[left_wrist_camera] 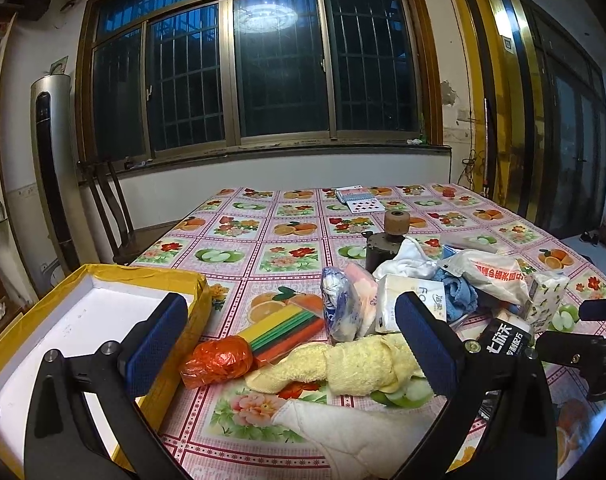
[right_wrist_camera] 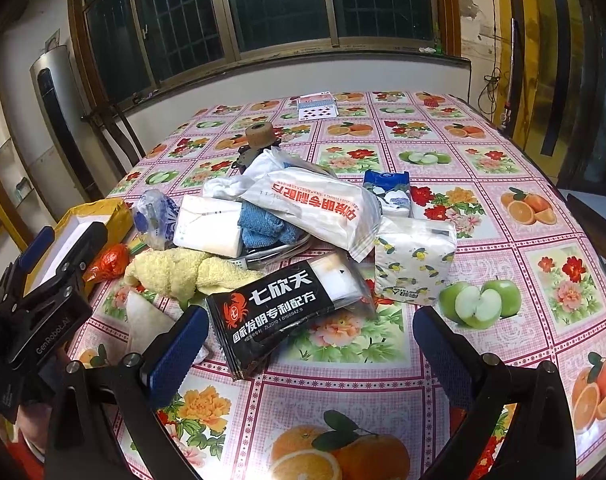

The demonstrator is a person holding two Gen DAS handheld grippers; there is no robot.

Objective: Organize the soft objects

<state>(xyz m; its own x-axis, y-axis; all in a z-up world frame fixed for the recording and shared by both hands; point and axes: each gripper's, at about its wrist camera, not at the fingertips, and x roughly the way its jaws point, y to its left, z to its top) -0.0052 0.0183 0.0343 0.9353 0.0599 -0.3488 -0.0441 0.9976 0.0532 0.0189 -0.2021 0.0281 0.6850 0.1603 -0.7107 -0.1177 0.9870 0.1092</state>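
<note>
From my left wrist camera, my left gripper (left_wrist_camera: pixel 291 344) has its two blue-padded fingers spread wide apart with nothing between them, held over the near edge of the table (left_wrist_camera: pixel 295 220) with its fruit-and-flower cloth. Under the left finger sits a yellow box (left_wrist_camera: pixel 115 276) with a white inside, standing at the table's left corner. Just beside the box lies an orange plastic bag (left_wrist_camera: pixel 217 360), touching a bundle of coloured sticks (left_wrist_camera: pixel 281 330). A yellow towel (left_wrist_camera: pixel 343 364) lies crumpled in the middle between my fingers, and a white cloth (left_wrist_camera: pixel 343 436) is spread nearer to me. Behind the towel is a heap: a blue-and-white packet (left_wrist_camera: pixel 339 308), a white tissue pack (left_wrist_camera: pixel 399 300), a blue rag (left_wrist_camera: pixel 459 292) and a white bag with red letters (left_wrist_camera: pixel 491 272). A dark jar with a cork-coloured lid (left_wrist_camera: pixel 387 236) stands behind the heap, and playing cards (left_wrist_camera: pixel 359 200) lie far back. From my right wrist camera, my right gripper (right_wrist_camera: pixel 311 360) is likewise spread open and empty, low over the cloth. A black packet with white letters (right_wrist_camera: pixel 275 316) lies just ahead of its left finger, leaning on the heap, and a lemon-printed tissue pack (right_wrist_camera: pixel 415 264) lies to its right, with a small blue pack (right_wrist_camera: pixel 387 192) behind. My left gripper shows at the left edge, over the box.
</note>
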